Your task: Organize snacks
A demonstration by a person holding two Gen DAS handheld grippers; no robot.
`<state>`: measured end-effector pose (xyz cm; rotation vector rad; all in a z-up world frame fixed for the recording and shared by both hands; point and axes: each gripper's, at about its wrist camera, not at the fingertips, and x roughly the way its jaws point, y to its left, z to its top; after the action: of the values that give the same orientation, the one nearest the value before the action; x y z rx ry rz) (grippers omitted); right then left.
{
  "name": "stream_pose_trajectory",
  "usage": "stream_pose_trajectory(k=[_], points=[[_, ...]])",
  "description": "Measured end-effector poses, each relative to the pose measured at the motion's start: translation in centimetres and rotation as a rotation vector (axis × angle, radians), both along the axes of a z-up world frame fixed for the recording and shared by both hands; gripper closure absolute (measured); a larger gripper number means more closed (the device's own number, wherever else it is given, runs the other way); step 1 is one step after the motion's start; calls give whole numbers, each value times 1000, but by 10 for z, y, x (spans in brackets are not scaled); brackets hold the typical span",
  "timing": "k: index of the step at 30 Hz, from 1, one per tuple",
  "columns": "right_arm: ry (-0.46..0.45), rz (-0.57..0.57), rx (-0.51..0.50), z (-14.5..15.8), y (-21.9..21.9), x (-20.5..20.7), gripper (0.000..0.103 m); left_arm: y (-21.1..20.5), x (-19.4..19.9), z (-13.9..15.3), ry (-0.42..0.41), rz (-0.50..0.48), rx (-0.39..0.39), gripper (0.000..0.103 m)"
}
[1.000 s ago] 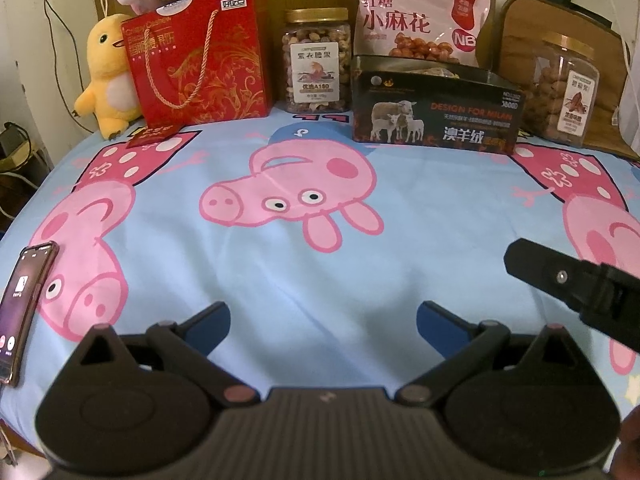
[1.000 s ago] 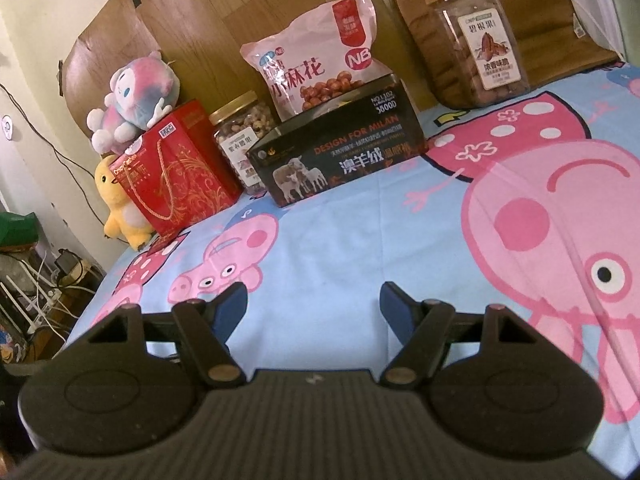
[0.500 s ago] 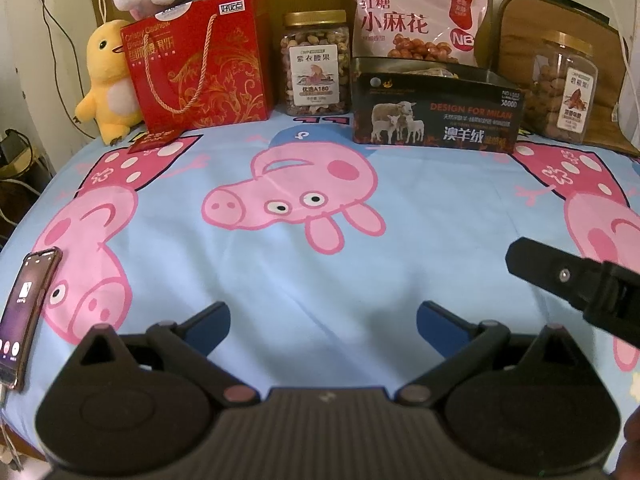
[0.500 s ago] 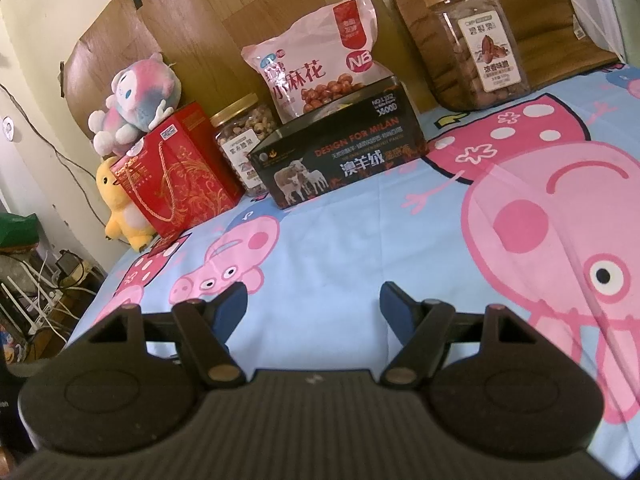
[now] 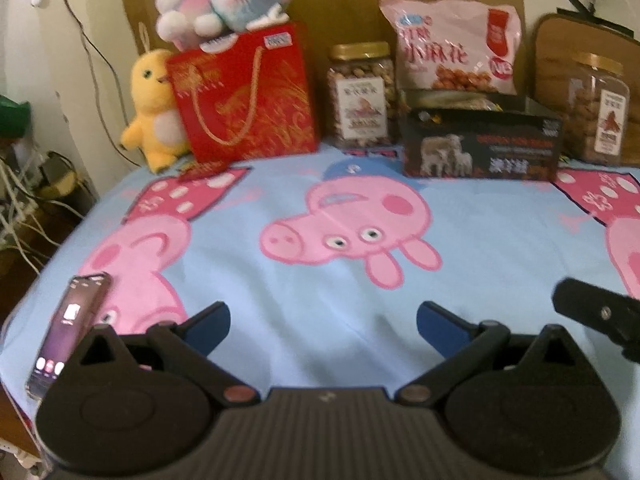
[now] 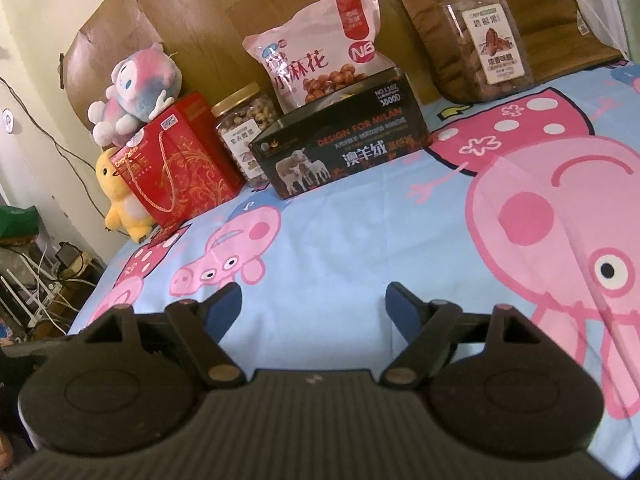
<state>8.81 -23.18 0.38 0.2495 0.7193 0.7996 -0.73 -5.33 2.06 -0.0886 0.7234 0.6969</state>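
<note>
A: Both tools hover empty, jaws spread: left tool [image 5: 322, 322], right tool [image 6: 314, 306]. Snacks line the bed's [image 6: 352, 240] far edge, upper frame.

B: Go for the black box [image 6: 340, 148] reading "DESIGN FOR MILAN"; approach level. The pink snack bag [image 6: 320, 48] says "NB", behind it.

cream wall [image 6: 36, 40], wooden headboard [image 6: 192, 12]

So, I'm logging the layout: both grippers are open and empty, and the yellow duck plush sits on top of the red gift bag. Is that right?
Not quite. The pink-and-blue plush sits on the red gift bag; the yellow duck plush stands beside it on the bed, as the right wrist view shows. Left gripper and right gripper are open and empty.
</note>
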Motion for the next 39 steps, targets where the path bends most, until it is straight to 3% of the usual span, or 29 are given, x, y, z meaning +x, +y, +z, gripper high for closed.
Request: stream_pose_trajectory(k=[16, 39], points=[[-41, 29, -3, 6, 3, -8, 20, 2, -3, 5, -14, 23, 26, 0], [-37, 25, 8, 5, 2, -10, 20, 1, -2, -3, 24, -11, -33, 0]])
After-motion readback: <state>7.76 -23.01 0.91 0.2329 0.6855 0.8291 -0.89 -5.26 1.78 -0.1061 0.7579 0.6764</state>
